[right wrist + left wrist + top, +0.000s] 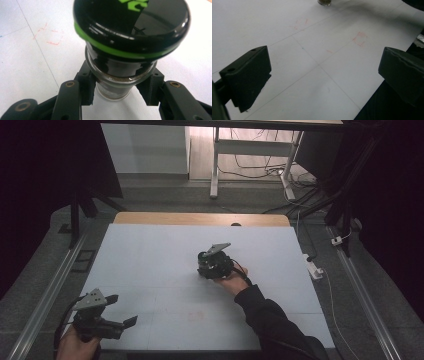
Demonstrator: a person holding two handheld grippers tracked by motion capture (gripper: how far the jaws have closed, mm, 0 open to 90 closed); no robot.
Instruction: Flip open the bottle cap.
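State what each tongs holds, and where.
Right tongs grip a glass jar by its body, below the black lid. Left tongs stand open, holding nothing.

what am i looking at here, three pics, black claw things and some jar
A person sits at a white table holding a hand-operated gripper in each hand. The high view looks down from above them. The other two pictures come from cameras riding on each gripper, looking along its black jaws. The right gripper is shut on a small glass jar with a black lid ringed in green, standing on the table. The left gripper is open with nothing between its jaws, near the table's front left corner. Faint red marks show on the surface.
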